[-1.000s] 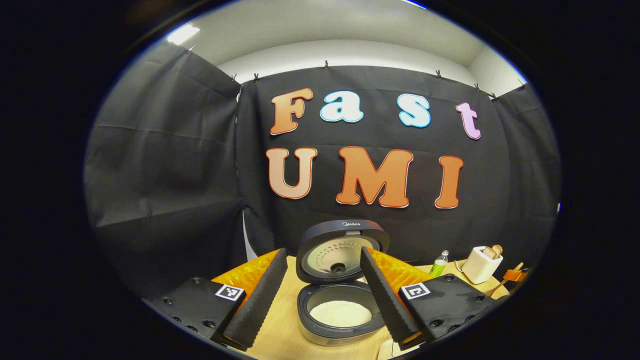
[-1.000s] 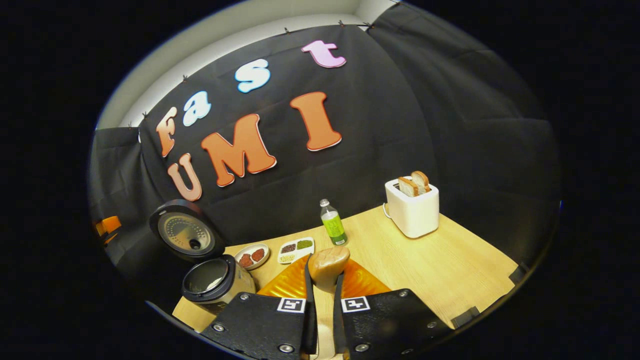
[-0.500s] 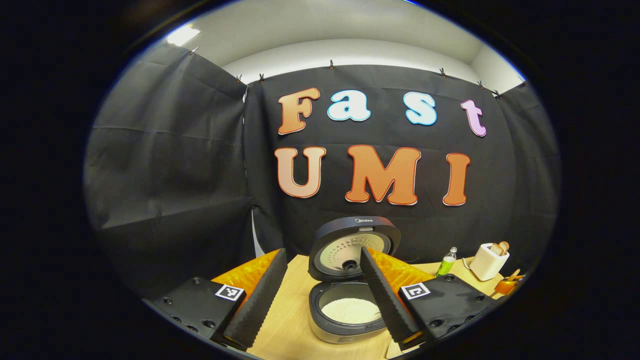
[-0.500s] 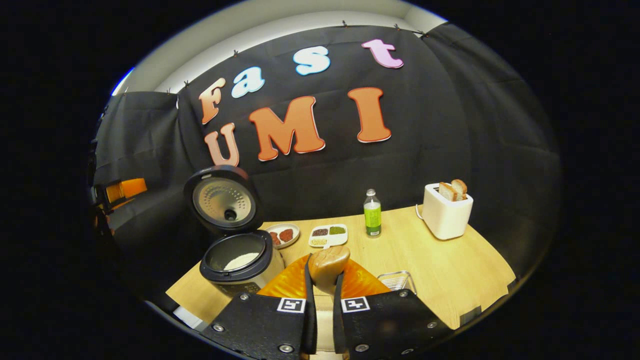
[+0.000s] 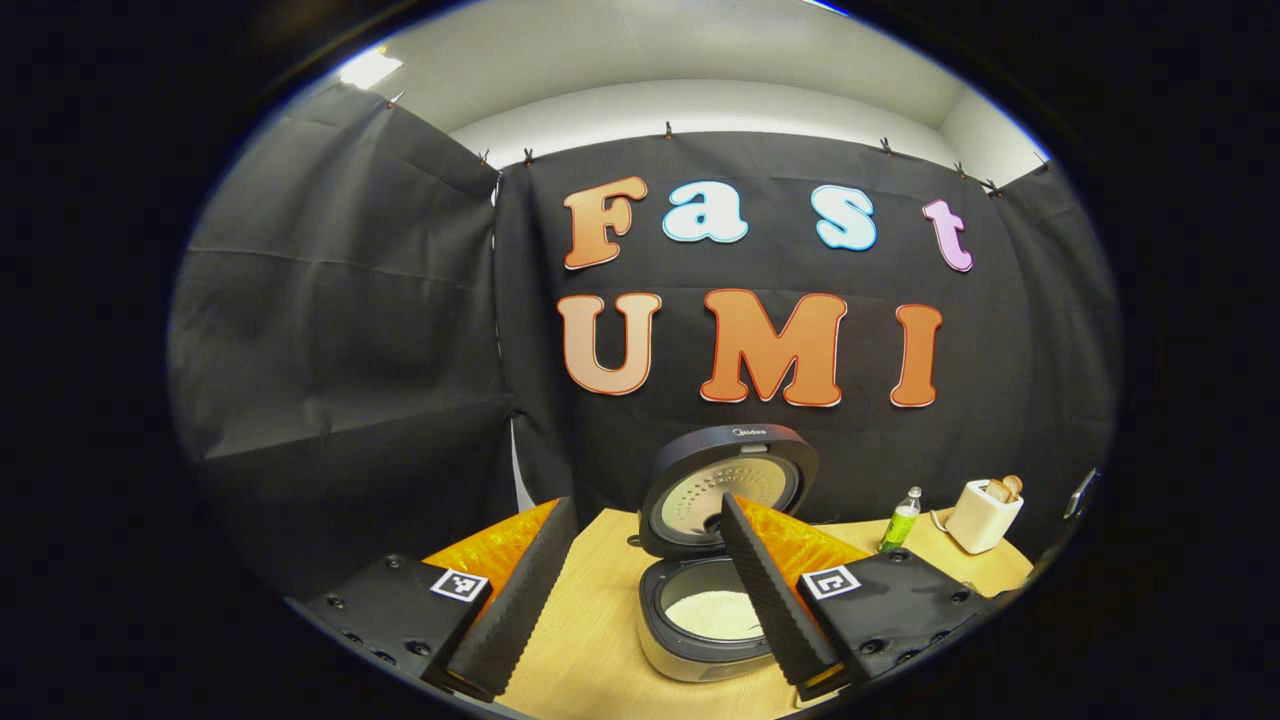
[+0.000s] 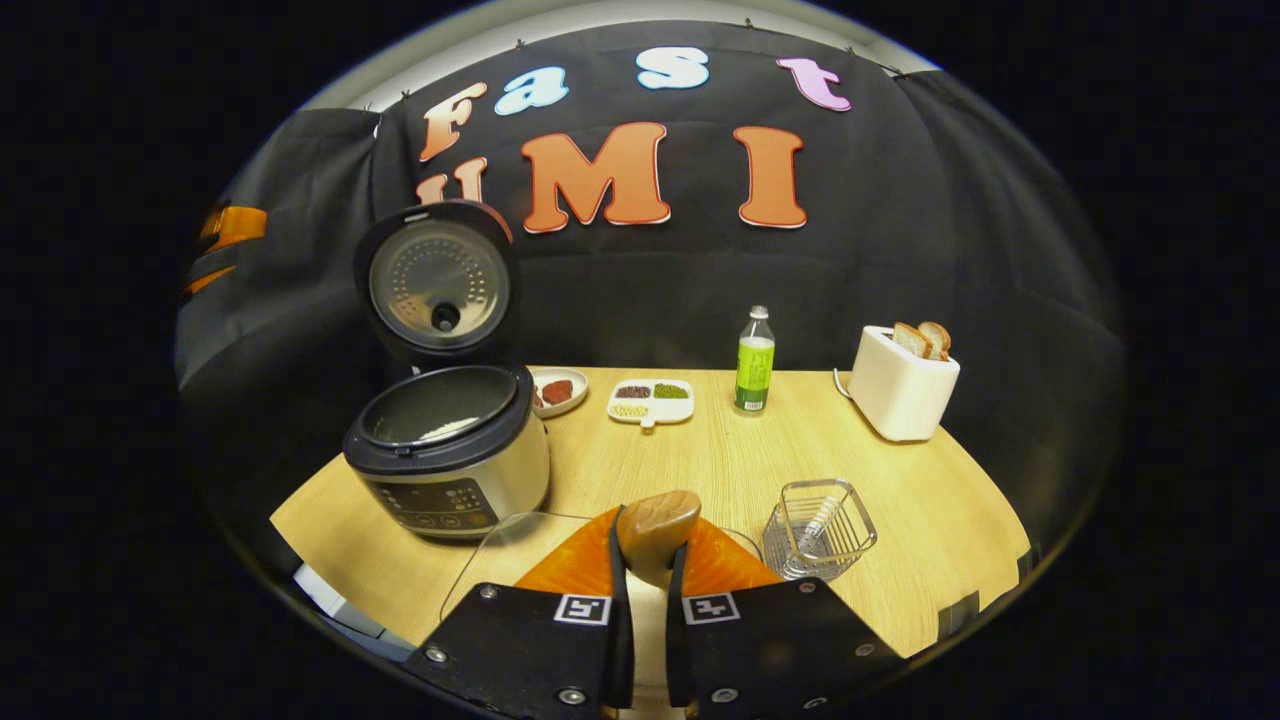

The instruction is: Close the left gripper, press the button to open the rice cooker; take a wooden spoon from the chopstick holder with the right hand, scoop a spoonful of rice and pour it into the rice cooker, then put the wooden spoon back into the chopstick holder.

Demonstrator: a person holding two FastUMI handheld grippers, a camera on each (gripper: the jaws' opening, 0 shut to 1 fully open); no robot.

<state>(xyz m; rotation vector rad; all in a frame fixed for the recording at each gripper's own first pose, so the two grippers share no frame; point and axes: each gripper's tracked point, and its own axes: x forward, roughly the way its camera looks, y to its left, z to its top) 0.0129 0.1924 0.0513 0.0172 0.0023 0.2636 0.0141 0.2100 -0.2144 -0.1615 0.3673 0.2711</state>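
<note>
- Right gripper (image 6: 648,640) fingers clamp the wooden spoon (image 6: 656,532) above the table (image 6: 900,500); steer it over the wire chopstick holder (image 6: 820,528), handle first
- Left gripper (image 5: 640,590) fingers spread, near the open rice cooker (image 5: 712,610)

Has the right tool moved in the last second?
Yes. The right tool, holding the spoon, swung upright and back: the cooker now sits level, farther left.

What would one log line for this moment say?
rice cooker: lid up, rice inside | right gripper: shut on wooden spoon | left gripper: open | wire holder: on table, near spoon
</note>
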